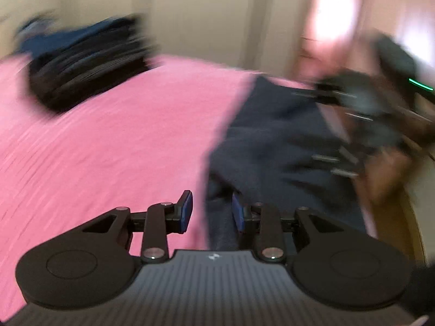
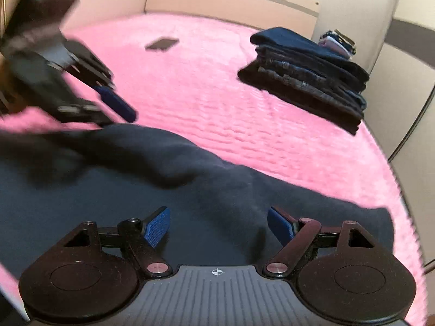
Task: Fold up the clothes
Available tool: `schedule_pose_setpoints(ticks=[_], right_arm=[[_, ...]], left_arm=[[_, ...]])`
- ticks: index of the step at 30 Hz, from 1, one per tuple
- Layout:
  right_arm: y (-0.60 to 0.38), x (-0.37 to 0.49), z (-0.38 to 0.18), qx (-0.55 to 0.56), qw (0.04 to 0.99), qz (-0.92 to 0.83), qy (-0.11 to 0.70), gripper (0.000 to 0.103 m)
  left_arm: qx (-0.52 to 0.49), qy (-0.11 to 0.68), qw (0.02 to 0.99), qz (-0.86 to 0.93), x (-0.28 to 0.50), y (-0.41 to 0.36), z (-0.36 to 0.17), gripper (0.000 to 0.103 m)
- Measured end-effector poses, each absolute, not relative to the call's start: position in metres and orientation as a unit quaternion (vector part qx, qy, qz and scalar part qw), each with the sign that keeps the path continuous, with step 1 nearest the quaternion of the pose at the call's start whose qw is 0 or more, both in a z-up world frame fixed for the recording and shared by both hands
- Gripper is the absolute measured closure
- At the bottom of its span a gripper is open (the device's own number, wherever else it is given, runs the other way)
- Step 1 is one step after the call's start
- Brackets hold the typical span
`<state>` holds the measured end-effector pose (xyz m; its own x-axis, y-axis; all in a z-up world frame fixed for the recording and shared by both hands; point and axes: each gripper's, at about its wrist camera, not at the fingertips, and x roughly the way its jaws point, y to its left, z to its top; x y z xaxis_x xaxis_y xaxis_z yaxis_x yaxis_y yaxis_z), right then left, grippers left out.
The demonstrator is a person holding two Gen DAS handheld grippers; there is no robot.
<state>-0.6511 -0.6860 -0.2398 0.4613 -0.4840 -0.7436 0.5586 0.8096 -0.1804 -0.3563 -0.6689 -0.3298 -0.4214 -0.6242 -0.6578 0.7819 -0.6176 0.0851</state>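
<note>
A dark navy garment (image 2: pixel 163 163) lies spread on the pink bedspread (image 2: pixel 217 95); in the blurred left wrist view the garment (image 1: pixel 272 149) fills the right half. My right gripper (image 2: pixel 218 226) hovers open just above the cloth, with nothing between its blue pads. My left gripper (image 1: pixel 212 213) is open at the garment's left edge, and a fold of fabric covers part of its right pad. The right wrist view shows the left gripper (image 2: pixel 119 108) blurred at the garment's far left end. The right gripper (image 1: pixel 318 127) appears as a smear over the garment's right side.
A stack of folded dark clothes (image 2: pixel 307 76) sits on the bed's far right, also seen as the stack (image 1: pixel 87 62). A flat dark object (image 2: pixel 161 44) lies farther back on the bedspread. Cream walls and a headboard border the bed; a small pile of items (image 2: pixel 337 42) sits behind the stack.
</note>
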Motion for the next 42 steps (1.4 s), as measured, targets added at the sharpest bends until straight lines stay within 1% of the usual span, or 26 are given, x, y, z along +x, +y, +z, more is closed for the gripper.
schedule_pose_setpoints(ticks=[4, 6, 8, 12, 13, 15, 17, 19, 20, 23, 26, 28, 30, 34, 36, 37, 39, 42], right_arm=[[-0.692, -0.66, -0.257, 0.068, 0.851, -0.311, 0.417, 0.021], [-0.69, -0.665, -0.259, 0.07, 0.854, -0.314, 0.41, 0.021], [-0.689, -0.67, -0.258, 0.075, 0.856, -0.317, 0.402, 0.021], [-0.688, -0.675, -0.254, 0.084, 0.856, -0.326, 0.393, 0.021], [-0.687, -0.676, -0.252, 0.085, 0.856, -0.328, 0.391, 0.021], [-0.683, -0.68, -0.25, 0.085, 0.855, -0.332, 0.388, 0.021], [-0.681, -0.685, -0.248, 0.085, 0.855, -0.336, 0.385, 0.021], [-0.681, -0.69, -0.25, 0.091, 0.853, -0.34, 0.385, 0.021], [-0.681, -0.691, -0.251, 0.097, 0.852, -0.342, 0.384, 0.021], [-0.679, -0.695, -0.251, 0.11, 0.851, -0.345, 0.381, 0.021], [-0.676, -0.695, -0.252, 0.112, 0.851, -0.345, 0.379, 0.021], [-0.675, -0.698, -0.254, 0.118, 0.85, -0.347, 0.378, 0.021], [-0.673, -0.703, -0.255, 0.126, 0.848, -0.35, 0.378, 0.021], [-0.669, -0.721, -0.255, 0.135, 0.842, -0.363, 0.375, 0.021], [-0.667, -0.729, -0.253, 0.143, 0.839, -0.37, 0.373, 0.021], [-0.666, -0.733, -0.253, 0.147, 0.837, -0.374, 0.371, 0.021], [-0.664, -0.74, -0.251, 0.154, 0.834, -0.381, 0.368, 0.021], [-0.654, -0.743, -0.245, 0.159, 0.834, -0.386, 0.361, 0.021]], left_arm=[[0.342, 0.123, 0.36, -0.859, -0.364, -0.703, -0.344, 0.075], [0.346, 0.114, 0.368, -0.855, -0.366, -0.712, -0.348, 0.072], [0.346, 0.111, 0.385, -0.849, -0.372, -0.721, -0.348, 0.072], [0.364, 0.109, 0.375, -0.845, -0.387, -0.743, -0.349, 0.072], [0.374, 0.107, 0.373, -0.842, -0.391, -0.75, -0.351, 0.067], [0.384, 0.105, 0.4, -0.825, -0.385, -0.765, -0.352, 0.066], [0.353, 0.142, 0.445, -0.811, -0.357, -0.777, -0.345, 0.065], [0.315, 0.172, 0.521, -0.775, -0.324, -0.783, -0.337, 0.079], [0.296, 0.188, 0.549, -0.759, -0.308, -0.783, -0.334, 0.079], [0.251, 0.219, 0.581, -0.743, -0.276, -0.777, -0.325, 0.079], [0.236, 0.229, 0.54, -0.775, -0.285, -0.758, -0.316, 0.079], [0.239, 0.231, 0.489, -0.807, -0.305, -0.749, -0.316, 0.076], [0.247, 0.227, 0.457, -0.824, -0.323, -0.746, -0.318, 0.076], [0.302, 0.193, 0.439, -0.824, -0.358, -0.748, -0.335, 0.071], [0.334, 0.185, 0.455, -0.805, -0.36, -0.757, -0.35, 0.07], [0.35, 0.182, 0.466, -0.792, -0.359, -0.762, -0.358, 0.067], [0.345, 0.195, 0.473, -0.787, -0.352, -0.764, -0.36, 0.066], [0.335, 0.191, 0.487, -0.784, -0.35, -0.751, -0.343, 0.067]])
